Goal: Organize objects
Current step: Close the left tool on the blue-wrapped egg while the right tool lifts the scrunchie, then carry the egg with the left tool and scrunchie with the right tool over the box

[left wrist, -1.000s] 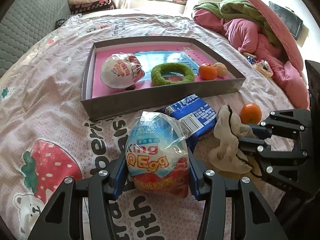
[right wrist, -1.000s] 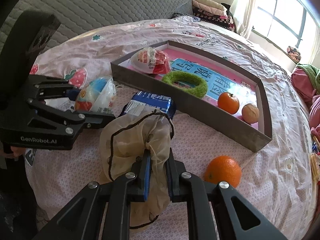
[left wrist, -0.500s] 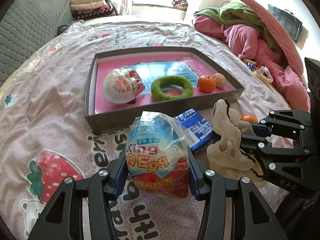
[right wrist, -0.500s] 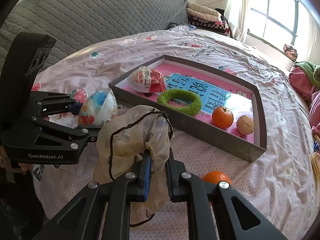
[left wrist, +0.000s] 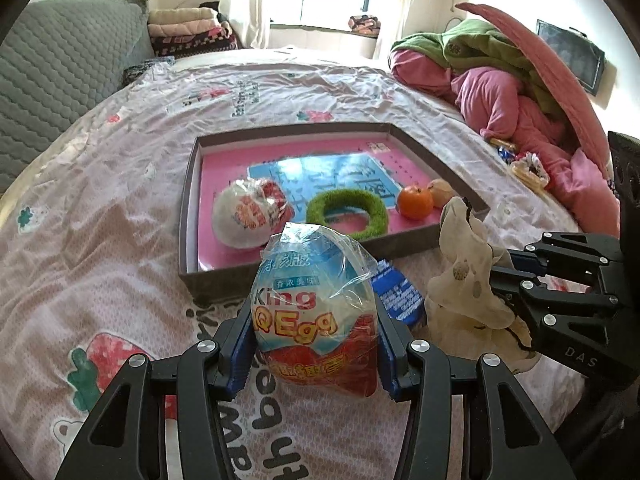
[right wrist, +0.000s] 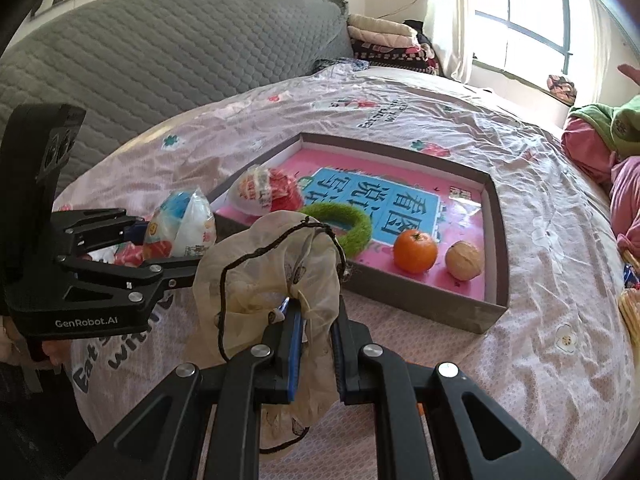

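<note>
The left gripper (left wrist: 316, 344) clamps a wrapped egg-shaped toy (left wrist: 316, 312), glossy crinkled film printed "King Q Egg", its blue pads pressed to both sides. The right gripper (right wrist: 316, 344) is pinched nearly closed on a thin, cream, translucent drawstring pouch (right wrist: 268, 280) with a dark cord; the fabric bunches limply above and below the pads.

Only the left wrist view shows a blue snack packet (left wrist: 396, 292) lying on the bed between the egg and the pouch, close to the near wall of the tray (left wrist: 188, 216), and a heap of pink and green bedding (left wrist: 500, 80) at the bed's far right edge. The right wrist view alone shows fingers (right wrist: 52, 354) under the left gripper's body.

The tray, a shallow grey cardboard box lid with a pink and blue printed floor, sits mid-bed on the strawberry-print sheet (left wrist: 100, 240). Inside lie a second wrapped egg (left wrist: 250, 216), a fuzzy green ring (left wrist: 348, 216), a smooth orange (left wrist: 415, 202) and a wrinkled walnut (right wrist: 464, 260), orange and walnut side by side.
</note>
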Tool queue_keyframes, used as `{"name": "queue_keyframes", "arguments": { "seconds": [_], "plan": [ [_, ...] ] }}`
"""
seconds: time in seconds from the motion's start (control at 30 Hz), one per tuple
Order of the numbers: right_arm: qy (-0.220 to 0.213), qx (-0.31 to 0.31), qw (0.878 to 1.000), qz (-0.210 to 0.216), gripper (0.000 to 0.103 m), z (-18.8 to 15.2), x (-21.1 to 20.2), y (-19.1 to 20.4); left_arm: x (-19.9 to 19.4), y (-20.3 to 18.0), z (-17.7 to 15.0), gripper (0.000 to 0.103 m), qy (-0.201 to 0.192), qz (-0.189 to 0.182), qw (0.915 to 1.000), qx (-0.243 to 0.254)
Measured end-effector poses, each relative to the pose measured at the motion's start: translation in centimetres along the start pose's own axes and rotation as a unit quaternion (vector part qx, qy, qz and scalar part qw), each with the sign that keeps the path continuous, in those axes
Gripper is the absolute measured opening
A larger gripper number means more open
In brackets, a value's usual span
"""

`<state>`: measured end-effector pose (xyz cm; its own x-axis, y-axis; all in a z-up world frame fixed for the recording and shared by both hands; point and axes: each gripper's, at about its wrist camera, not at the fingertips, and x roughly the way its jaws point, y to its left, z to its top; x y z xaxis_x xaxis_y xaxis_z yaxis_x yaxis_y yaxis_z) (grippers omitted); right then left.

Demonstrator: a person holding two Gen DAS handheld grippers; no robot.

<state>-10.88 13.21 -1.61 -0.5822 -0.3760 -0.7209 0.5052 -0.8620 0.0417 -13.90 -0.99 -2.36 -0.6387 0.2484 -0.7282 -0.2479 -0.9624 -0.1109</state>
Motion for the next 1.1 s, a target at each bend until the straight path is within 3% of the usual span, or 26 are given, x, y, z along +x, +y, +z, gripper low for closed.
{"name": "queue_keyframes", "arguments": {
  "seconds": [1.1],
  "plan": [
    [-0.054, 0.043, 0.998, -0.002, 0.014, 1.8, -1.4, -2.3, -0.5, 0.4, 2.4, 0.052, -0.043, 0.017, 0.9989, -0.012]
  ]
}}
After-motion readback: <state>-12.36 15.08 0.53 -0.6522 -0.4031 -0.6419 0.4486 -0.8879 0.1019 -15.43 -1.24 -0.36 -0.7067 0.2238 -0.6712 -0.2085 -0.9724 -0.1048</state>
